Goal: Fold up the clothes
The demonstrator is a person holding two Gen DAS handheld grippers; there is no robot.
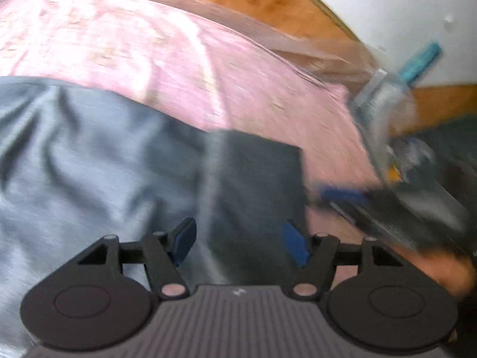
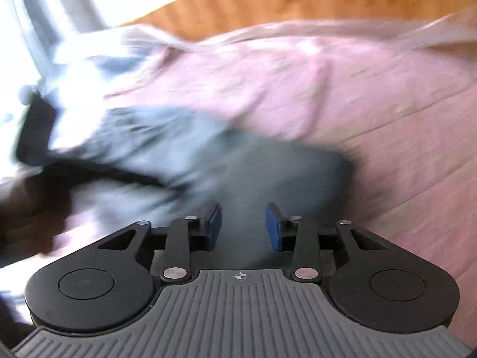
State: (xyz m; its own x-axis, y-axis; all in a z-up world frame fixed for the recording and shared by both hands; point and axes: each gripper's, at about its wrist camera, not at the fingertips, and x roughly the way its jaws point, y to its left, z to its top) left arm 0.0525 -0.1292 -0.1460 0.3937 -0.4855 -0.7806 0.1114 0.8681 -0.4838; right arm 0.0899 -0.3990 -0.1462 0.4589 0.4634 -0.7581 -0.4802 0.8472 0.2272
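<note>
1. Working over the pink-sheeted bed [image 2: 372, 113], my left claw [image 1: 238, 238] and right claw [image 2: 244, 226] both stand apart, clamped on nothing.
2. The grey, soft, rumpled cloth garment [image 1: 89, 161] lies on the sheet, a darker flap toward the bed's right edge.
3. Both views are blurred; I judge steady claws, pinching one layer at the hem, fold best.
</note>
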